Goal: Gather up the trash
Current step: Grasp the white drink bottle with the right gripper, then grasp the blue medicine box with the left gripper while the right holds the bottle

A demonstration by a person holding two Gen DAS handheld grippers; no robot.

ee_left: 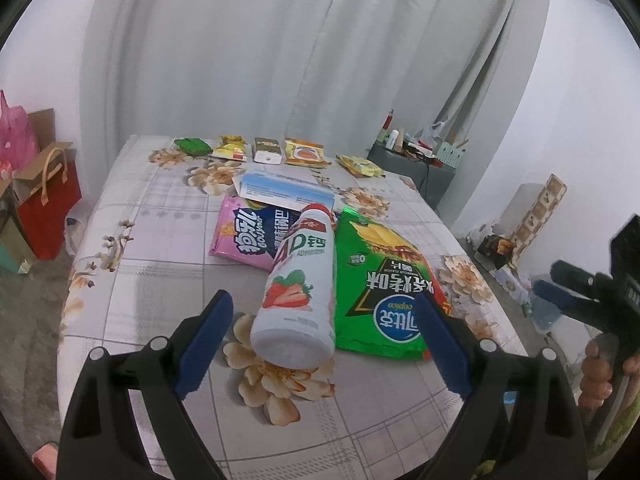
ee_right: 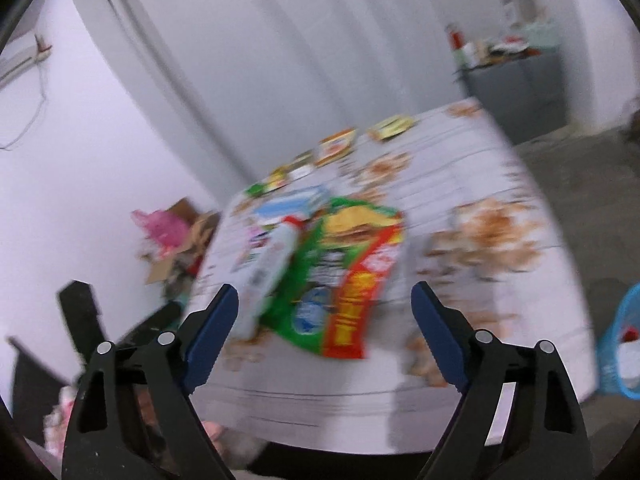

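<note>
A white strawberry drink bottle lies on its side on the floral table, partly over a green chip bag and a pink snack bag. My left gripper is open, its blue fingers on either side of the bottle's base without touching it. My right gripper is open and empty above the table's near edge; its view is blurred. The bottle and green bag show there ahead of it. The right gripper also shows in the left wrist view.
A blue-and-white box lies behind the bottle. Several small snack packets line the far edge. Paper bags stand on the floor at left. A blue basket with trash sits at right. A grey cabinet stands behind.
</note>
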